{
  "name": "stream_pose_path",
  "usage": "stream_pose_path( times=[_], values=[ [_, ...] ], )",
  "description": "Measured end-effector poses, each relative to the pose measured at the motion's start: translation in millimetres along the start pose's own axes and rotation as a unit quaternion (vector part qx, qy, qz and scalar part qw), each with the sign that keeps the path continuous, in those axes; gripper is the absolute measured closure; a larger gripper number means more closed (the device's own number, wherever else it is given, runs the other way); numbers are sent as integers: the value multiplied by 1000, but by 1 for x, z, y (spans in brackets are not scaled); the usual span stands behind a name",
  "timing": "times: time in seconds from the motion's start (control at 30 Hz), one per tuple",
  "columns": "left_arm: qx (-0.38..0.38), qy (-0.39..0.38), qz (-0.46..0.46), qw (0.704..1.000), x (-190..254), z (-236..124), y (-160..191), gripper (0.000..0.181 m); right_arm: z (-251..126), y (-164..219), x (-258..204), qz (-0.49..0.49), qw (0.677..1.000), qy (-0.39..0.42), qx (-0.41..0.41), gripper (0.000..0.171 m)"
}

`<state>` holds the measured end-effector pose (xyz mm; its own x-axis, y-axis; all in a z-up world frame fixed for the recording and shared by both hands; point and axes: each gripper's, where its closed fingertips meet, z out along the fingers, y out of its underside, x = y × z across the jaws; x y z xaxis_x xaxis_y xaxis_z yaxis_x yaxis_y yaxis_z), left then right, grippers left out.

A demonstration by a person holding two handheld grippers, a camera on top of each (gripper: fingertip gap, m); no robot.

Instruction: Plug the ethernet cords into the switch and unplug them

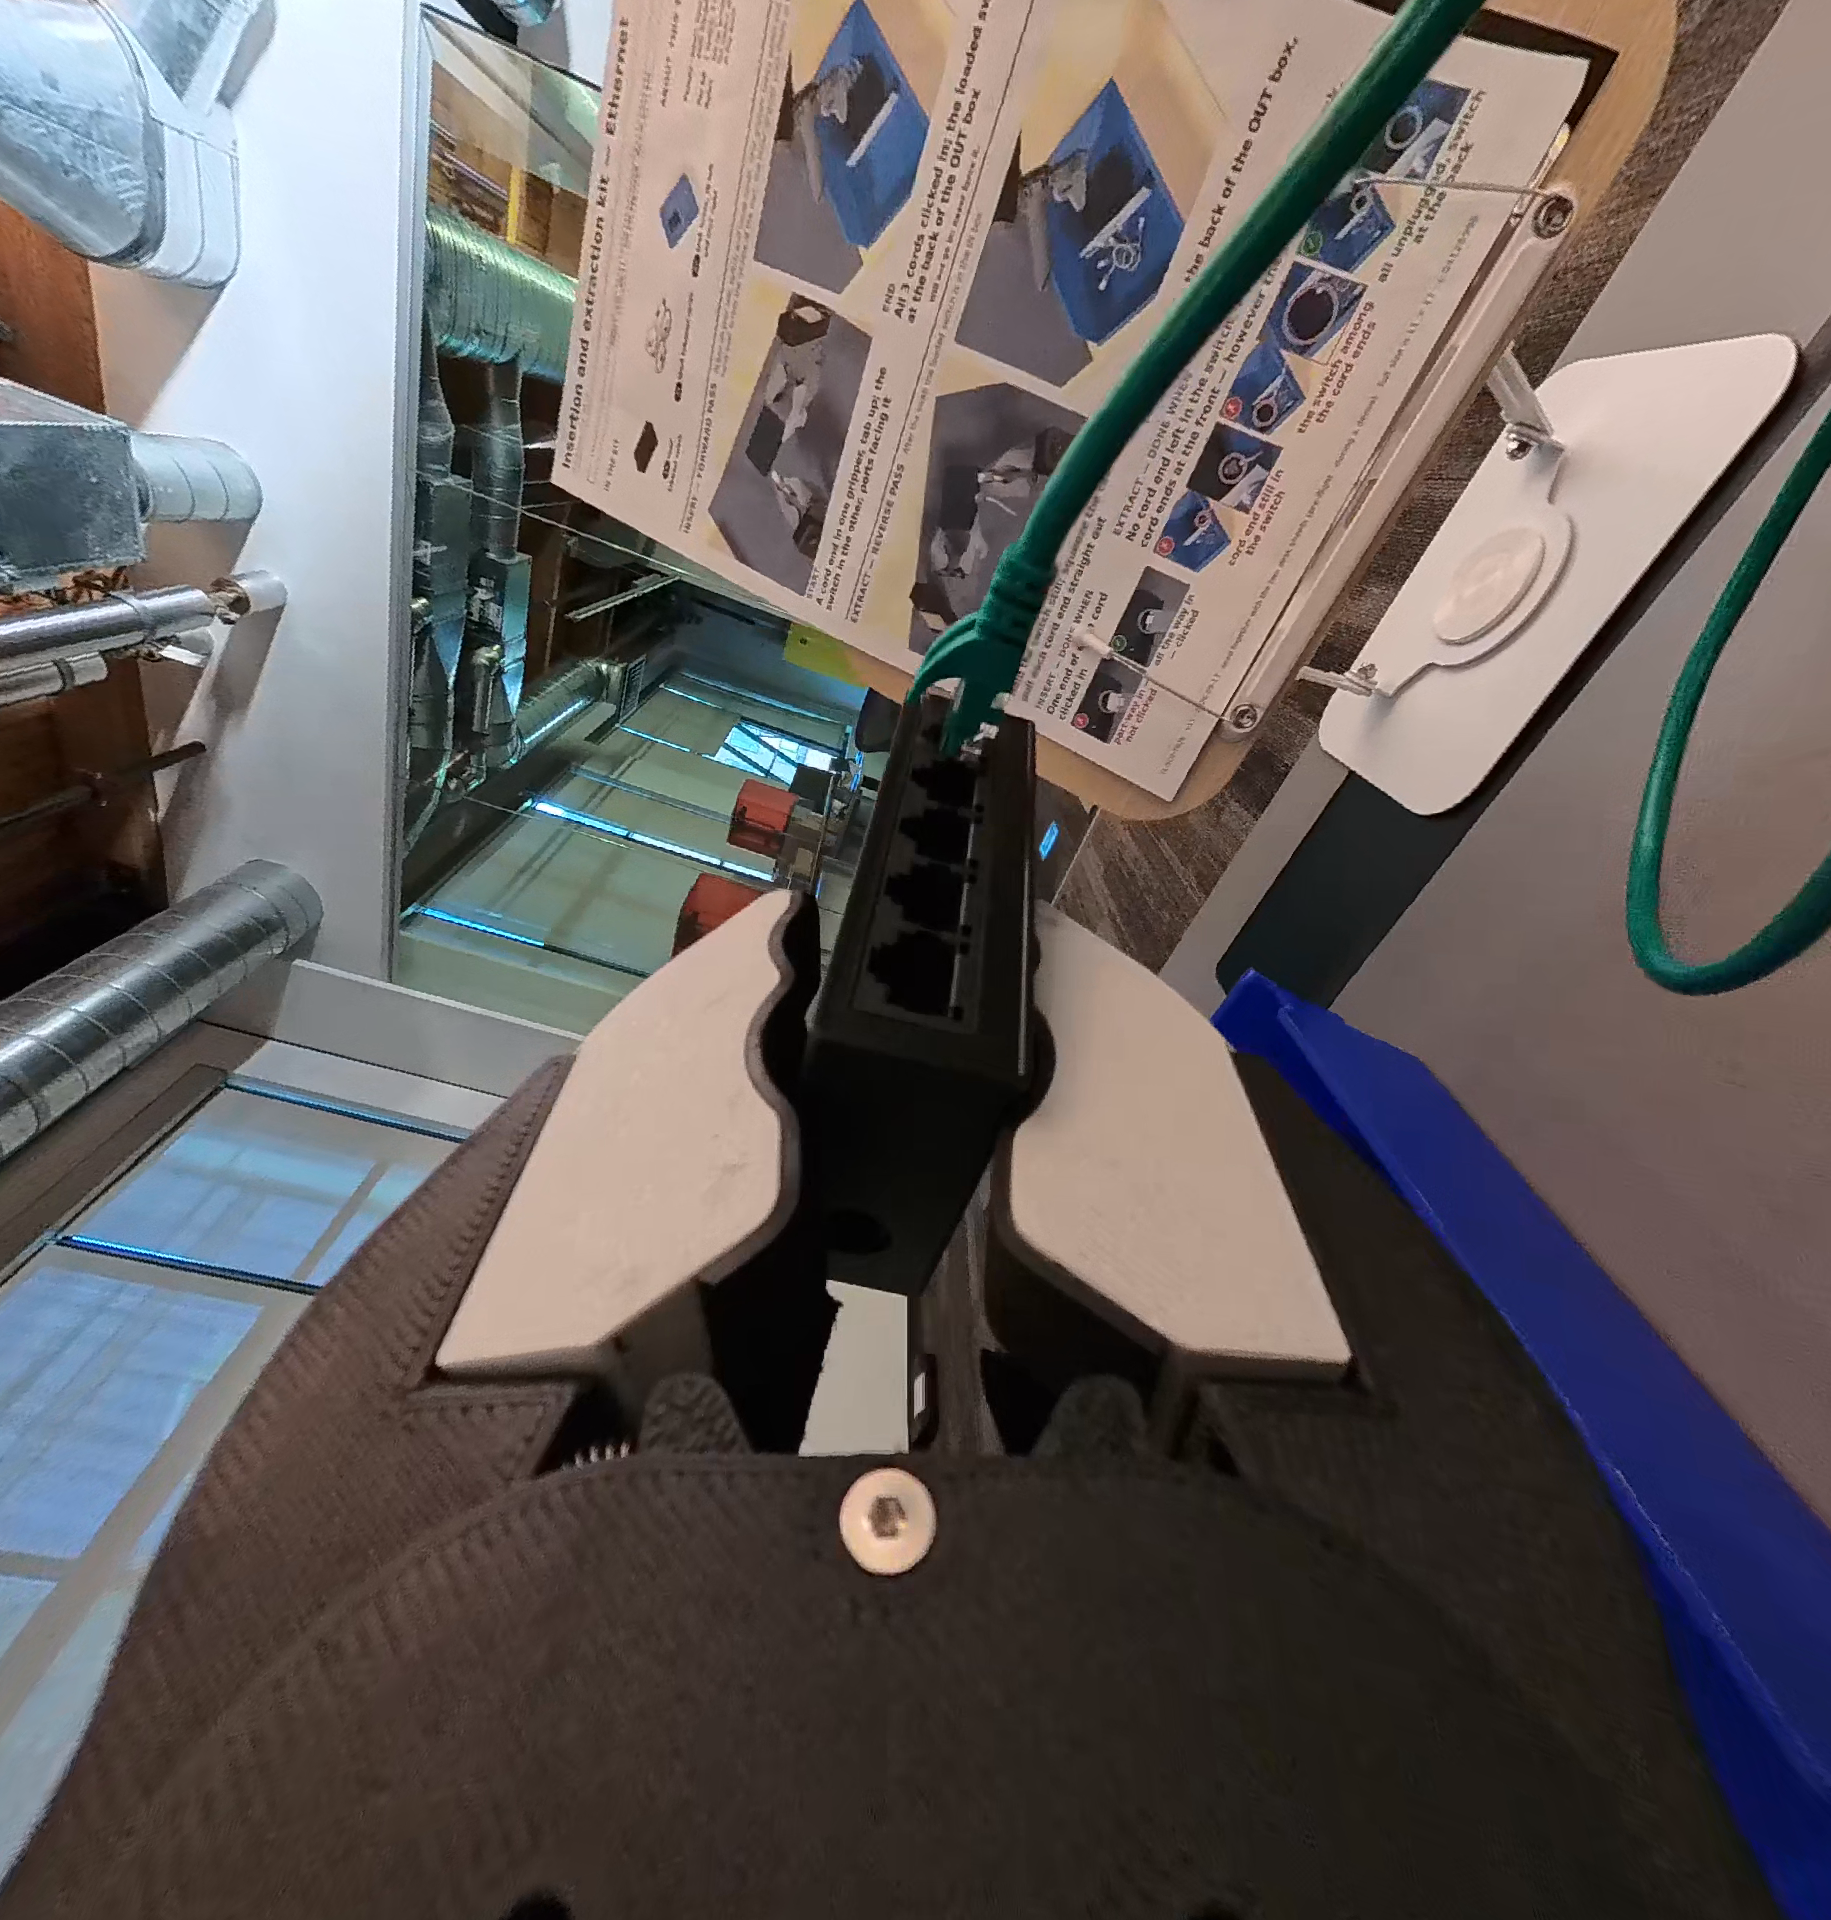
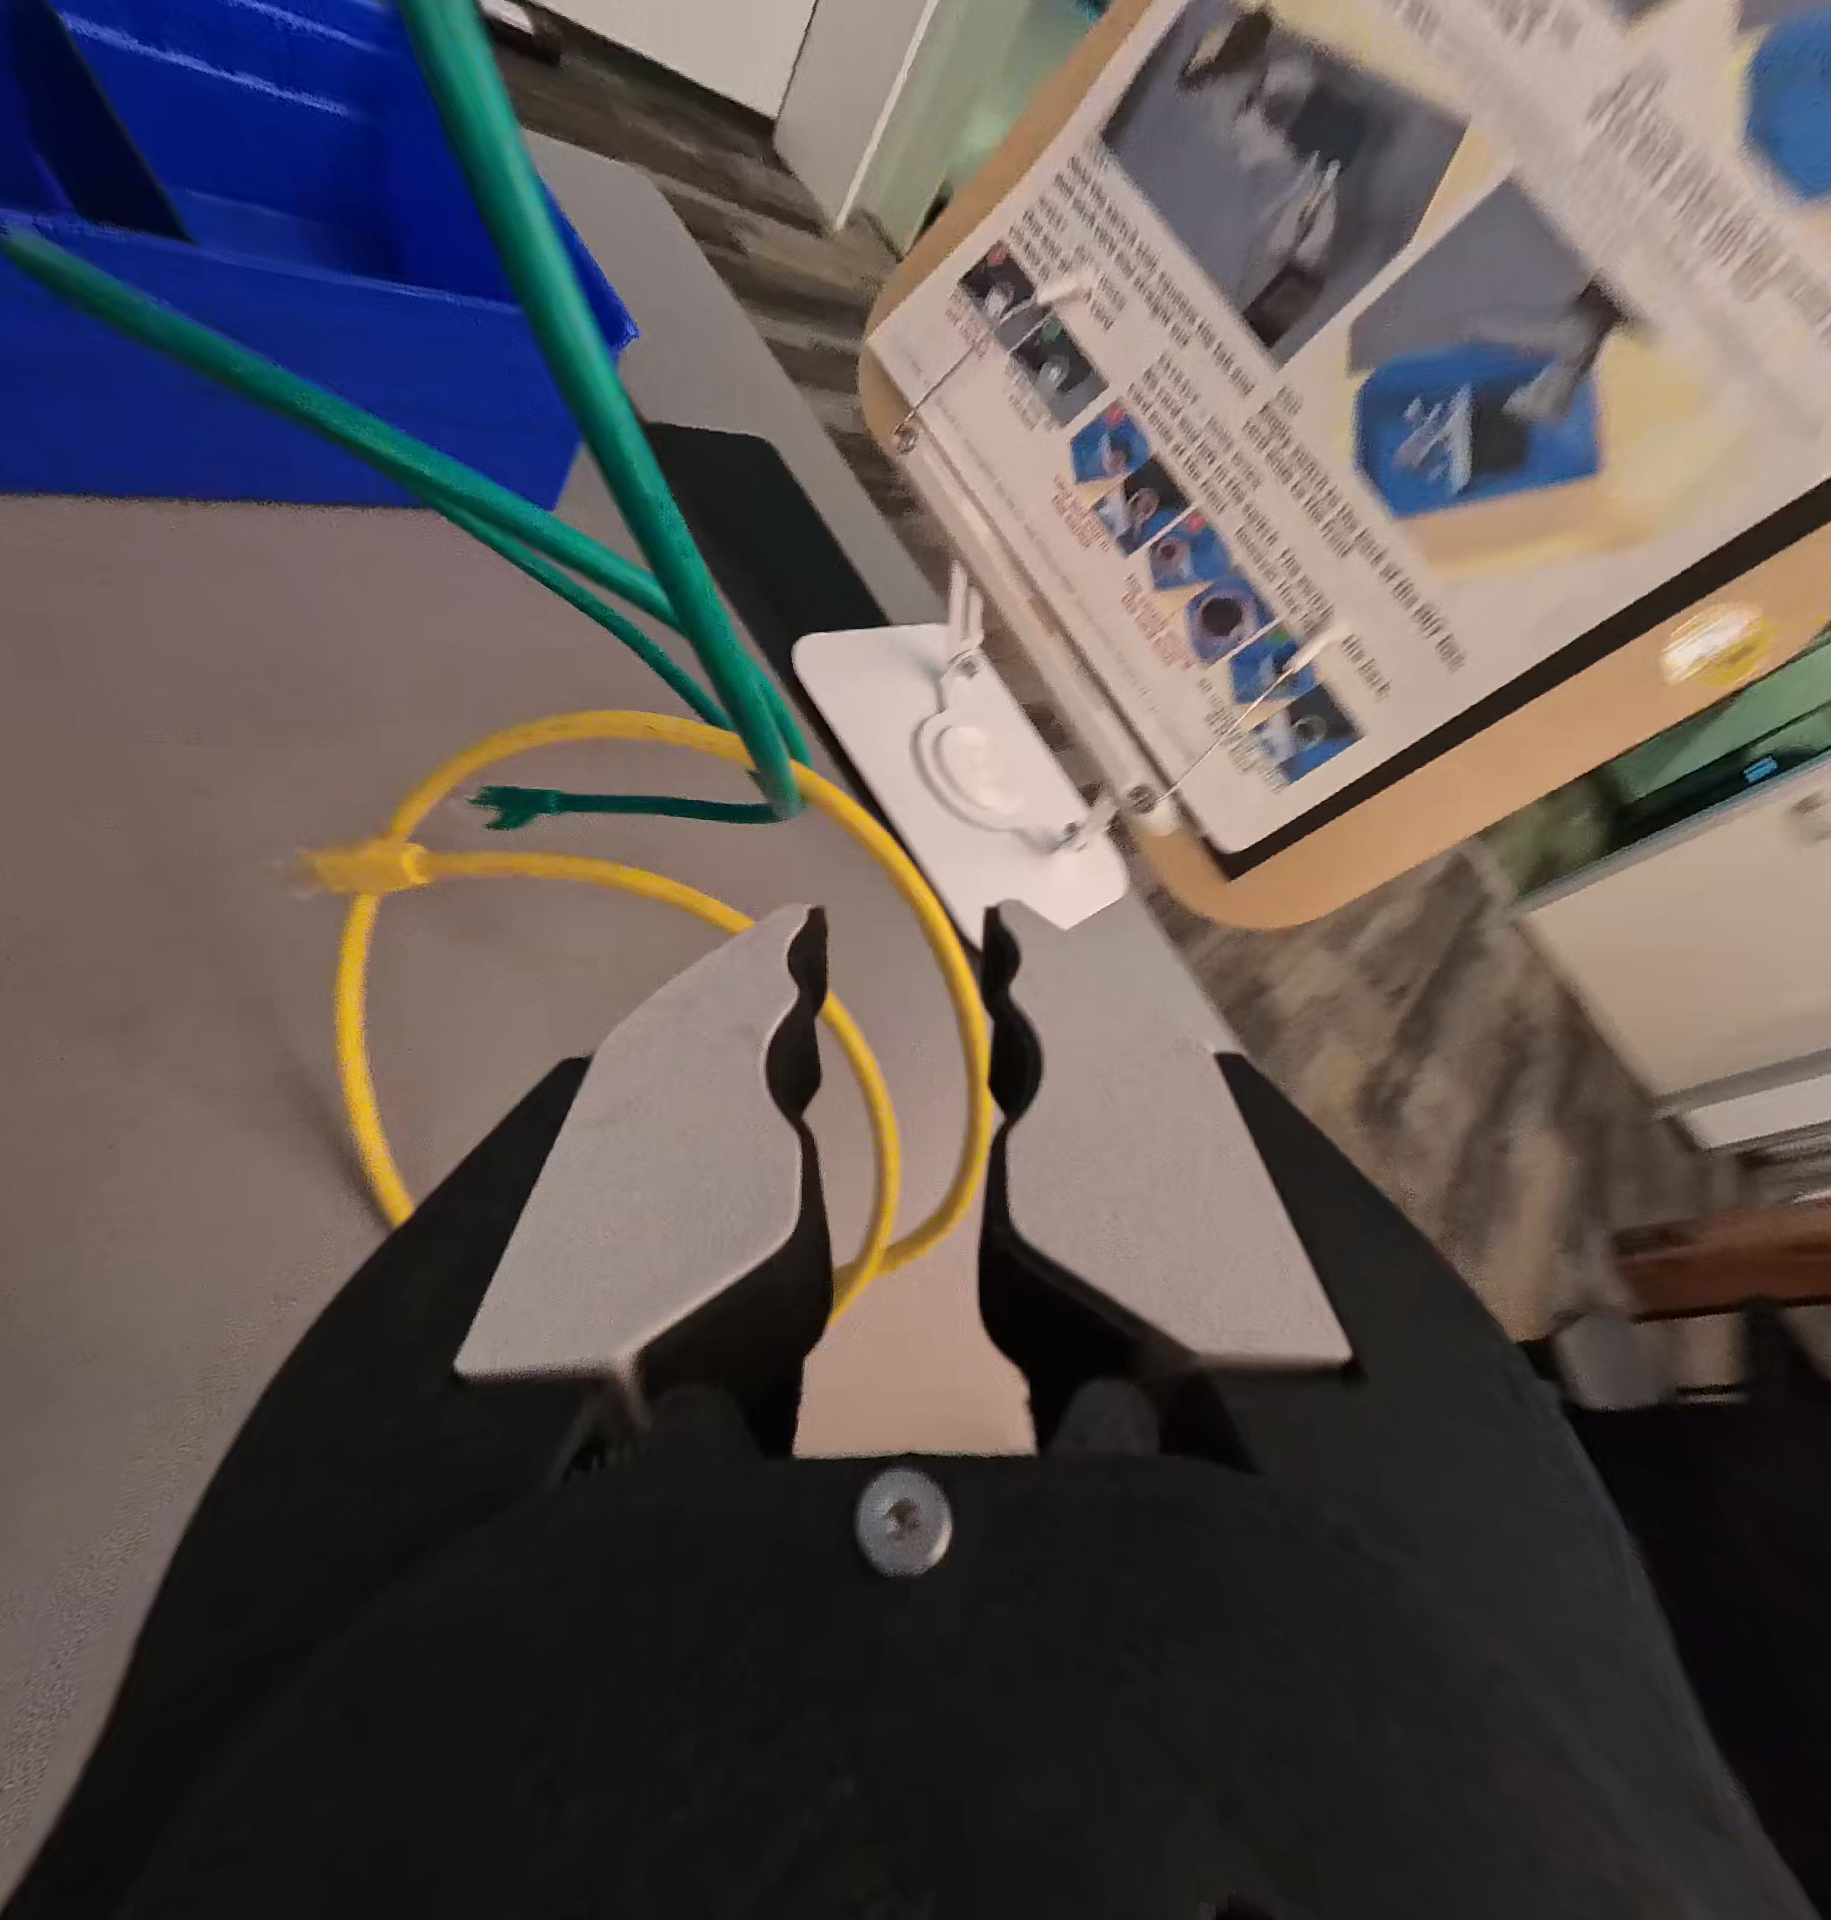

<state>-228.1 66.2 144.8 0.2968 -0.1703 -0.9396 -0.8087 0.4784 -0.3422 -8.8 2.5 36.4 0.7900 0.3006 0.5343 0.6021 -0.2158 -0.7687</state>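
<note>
We held the switch (image 1: 916, 997) clamped in the left gripper (image 1: 916, 1049), green cord (image 1: 1150, 395) plugged in its far port. Right gripper (image 2: 900, 935), jaws open and empty, should pinch the yellow cord's plug (image 2: 365, 868), left of centre, tab up.

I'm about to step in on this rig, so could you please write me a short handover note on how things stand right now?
Left tool: shut on the black plastic network switch, held up off the table with its port row facing the camera.
Right tool: open and empty, hovering over the coiled yellow ethernet cord on the grey tabletop.
Done: one end of the green ethernet cord is in the switch's farthest port. Its other plug lies loose on the table beside the yellow cord's plug.
Left: the other visible ports look empty; plug in the yellow cord, then unplug.
</note>
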Motion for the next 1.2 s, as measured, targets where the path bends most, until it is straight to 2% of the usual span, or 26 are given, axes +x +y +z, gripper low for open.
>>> stream_pose_path(
  times=[0.03, 0.13, 0.3, 0.33, 0.4, 0.43, 0.5, 0.73, 0.87, 1.0, 1.03, 1.13, 1.2],
  values=[
    [0, -1, -2, 1000, -1, -1, 0, 148, -1, 2, 4, -22, 1000, 17, 4, 137],
    [5, -9, -4, 1000, -5, -3, 0, 148, 6, 15, 5, -57, 998, 24, -18, 129],
    [25, -16, -6, 1000, -10, -11, -7, 148, 20, 28, 10, -54, 998, 34, -18, 128],
    [28, -15, -8, 999, -10, -12, -8, 148, 20, 29, 10, -54, 998, 29, -17, 132],
    [30, -11, -11, 999, -10, -12, -9, 148, 16, 26, 8, -51, 999, 17, -6, 155],
    [29, -10, -13, 999, -10, -12, -8, 148, 13, 24, 9, -46, 999, 13, -3, 161],
    [23, -5, -16, 1000, -8, -9, -5, 148, 6, 20, 16, -17, 1000, 24, -2, 162],
    [-4, 27, -5, 1000, 10, 9, 6, 148, -43, -23, 45, 147, 983, 26, 110, 170],
    [-21, 50, -7, 999, 23, 23, 13, 148, -71, -20, 75, 173, 974, 79, 120, 170],
    [-77, 72, -31, 994, 31, 36, 39, 148, -92, -28, 68, 151, 976, 8, 155, 170],
    [-87, 78, -32, 993, 33, 39, 45, 148, -98, -25, 77, 161, 975, 33, 152, 170],
    [-91, 94, -21, 991, 41, 44, 51, 148, -119, -28, 99, 226, 951, 61, 204, 170],
    [-91, 112, -12, 989, 50, 45, 50, 148, -142, -32, 119, 271, 919, 95, 271, 170]
  ],
)
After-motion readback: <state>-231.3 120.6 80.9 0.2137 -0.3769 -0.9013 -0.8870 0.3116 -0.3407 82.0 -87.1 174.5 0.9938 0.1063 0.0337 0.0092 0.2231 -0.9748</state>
